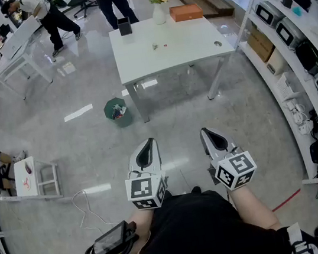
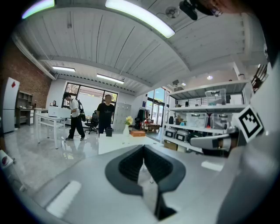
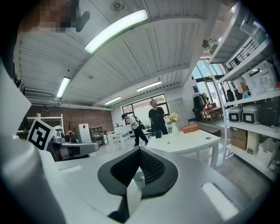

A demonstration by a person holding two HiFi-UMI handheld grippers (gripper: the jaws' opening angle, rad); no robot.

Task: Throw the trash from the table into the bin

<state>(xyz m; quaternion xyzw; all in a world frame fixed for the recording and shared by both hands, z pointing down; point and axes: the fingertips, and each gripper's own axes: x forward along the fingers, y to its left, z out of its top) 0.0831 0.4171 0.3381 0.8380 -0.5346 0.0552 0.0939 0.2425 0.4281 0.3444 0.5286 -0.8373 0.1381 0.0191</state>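
Observation:
Small bits of trash (image 1: 155,47) lie near the middle of the white table (image 1: 195,52), far ahead of me. A green bin (image 1: 118,112) with rubbish inside stands on the floor by the table's front left leg. My left gripper (image 1: 147,142) and right gripper (image 1: 206,131) are held side by side close to my body, both shut and empty, well short of the table. In the left gripper view the left gripper (image 2: 143,148) points toward the table (image 2: 114,142). The right gripper (image 3: 140,149) frames the bin (image 3: 138,177) behind its joined tips.
On the table's far edge stand a flower vase (image 1: 157,4), an orange box (image 1: 186,12) and a black cup (image 1: 124,26). Shelves of equipment (image 1: 310,63) line the right side. Two people stand beyond the table. A small white rack (image 1: 35,176) and a floor cable (image 1: 85,210) are at left.

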